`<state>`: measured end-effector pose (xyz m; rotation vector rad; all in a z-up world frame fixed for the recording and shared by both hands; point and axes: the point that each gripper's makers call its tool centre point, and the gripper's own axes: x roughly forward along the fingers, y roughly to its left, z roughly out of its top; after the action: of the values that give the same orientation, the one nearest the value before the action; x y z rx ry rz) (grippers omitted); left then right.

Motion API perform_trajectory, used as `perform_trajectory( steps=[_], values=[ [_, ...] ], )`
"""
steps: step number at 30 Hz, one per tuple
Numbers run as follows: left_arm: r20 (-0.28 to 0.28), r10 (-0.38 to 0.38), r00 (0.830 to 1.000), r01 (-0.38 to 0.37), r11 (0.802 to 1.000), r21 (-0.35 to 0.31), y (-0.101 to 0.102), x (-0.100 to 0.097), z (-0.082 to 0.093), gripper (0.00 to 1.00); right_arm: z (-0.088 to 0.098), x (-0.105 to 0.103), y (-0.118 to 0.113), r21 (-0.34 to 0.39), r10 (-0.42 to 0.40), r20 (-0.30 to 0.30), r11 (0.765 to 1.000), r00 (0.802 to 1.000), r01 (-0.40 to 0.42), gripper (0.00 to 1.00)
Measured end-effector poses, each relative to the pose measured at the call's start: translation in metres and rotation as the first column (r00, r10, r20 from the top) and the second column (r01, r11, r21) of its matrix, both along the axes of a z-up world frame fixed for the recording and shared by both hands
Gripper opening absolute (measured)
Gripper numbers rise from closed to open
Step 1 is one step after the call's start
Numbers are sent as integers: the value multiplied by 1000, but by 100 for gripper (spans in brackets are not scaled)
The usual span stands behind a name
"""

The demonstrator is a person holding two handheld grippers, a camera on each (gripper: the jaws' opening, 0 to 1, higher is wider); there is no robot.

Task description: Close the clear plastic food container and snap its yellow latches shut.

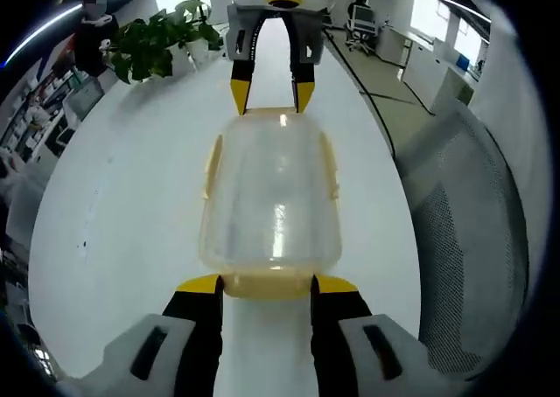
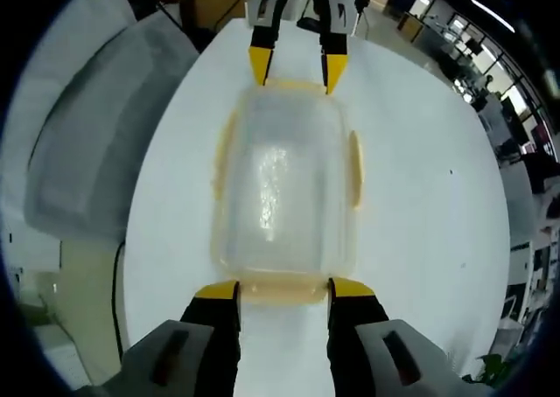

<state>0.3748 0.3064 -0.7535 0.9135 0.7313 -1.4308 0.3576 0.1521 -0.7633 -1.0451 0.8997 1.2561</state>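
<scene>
White tabletop (image 1: 131,205) carried the work, in an open office with a potted plant (image 1: 157,43) at its far end and a grey mesh chair (image 1: 472,231) beside it. Centred on this table lay the clear plastic container (image 1: 271,200), lid resting on top, between the two grippers, which faced each other across its length. The left gripper (image 1: 267,285) stood with its jaws spread, the yellow tips at the near short end of the container, apparently touching or just short of the rim, gripping nothing. The right gripper (image 2: 284,289) was likewise parted at the opposite short end and held nothing. Yellow latches (image 2: 354,165) showed along the long sides and at the short ends; whether any was already snapped could not be told. The container appeared empty, so it was judged light and liable to slide on the smooth table. Its thin clear walls were judged slightly flexible and slick. Pressure was best applied at the latch tabs and the stiffer rim, with the opposite gripper bracing the far end
</scene>
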Motion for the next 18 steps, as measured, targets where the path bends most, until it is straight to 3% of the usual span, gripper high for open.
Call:
perform_trajectory(
  steps=[18],
  values=[
    [-22, -8, 1000, 9, 1000, 16, -6, 2, -14, 38, -12, 0, -6, -19, -12, -43, 1000, 999, 11, 37]
  ],
)
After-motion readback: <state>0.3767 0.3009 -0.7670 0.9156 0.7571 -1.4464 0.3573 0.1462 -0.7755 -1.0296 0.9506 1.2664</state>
